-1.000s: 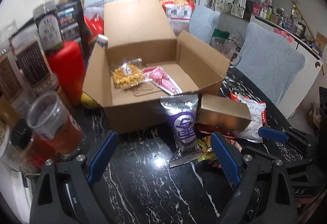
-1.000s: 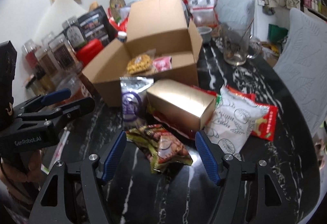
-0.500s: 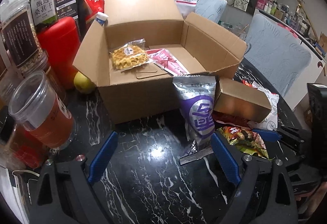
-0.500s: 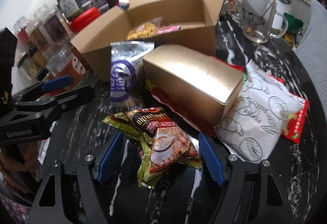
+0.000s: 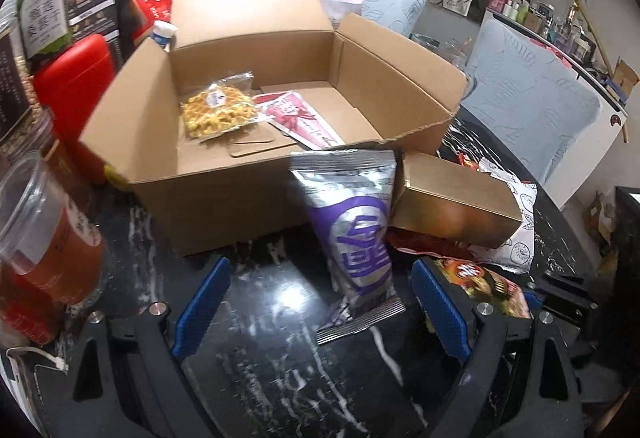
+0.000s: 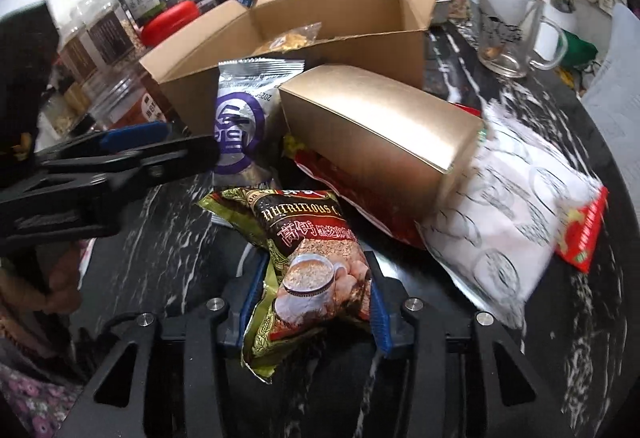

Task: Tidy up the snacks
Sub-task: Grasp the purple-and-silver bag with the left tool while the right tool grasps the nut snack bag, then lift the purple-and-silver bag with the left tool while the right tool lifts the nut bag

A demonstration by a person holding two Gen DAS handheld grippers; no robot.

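Observation:
An open cardboard box [image 5: 224,194] [image 6: 360,2] stands on the black marble table and holds a waffle pack [image 5: 218,112] and a pink packet [image 5: 300,118]. A silver-purple packet [image 5: 352,234] [image 6: 240,126] leans on its front, beside a gold box [image 5: 452,202] [image 6: 380,130]. My left gripper [image 5: 320,314] is open, with the purple packet's lower end between its fingers. My right gripper [image 6: 316,298] is shut on a green-brown cereal packet [image 6: 312,266] [image 5: 484,290]. A white bag [image 6: 516,210] and red packets lie under and right of the gold box.
Jars [image 5: 24,50], a red container [image 5: 76,86] and a plastic cup [image 5: 44,230] crowd the table's left side. A glass mug [image 6: 508,30] stands behind the box on the right. A padded chair [image 5: 536,106] is at the far right.
Both grippers have moved forward toward the snacks. My right gripper has closed on the cereal packet. The left stays open, now around the purple packet's lower end.

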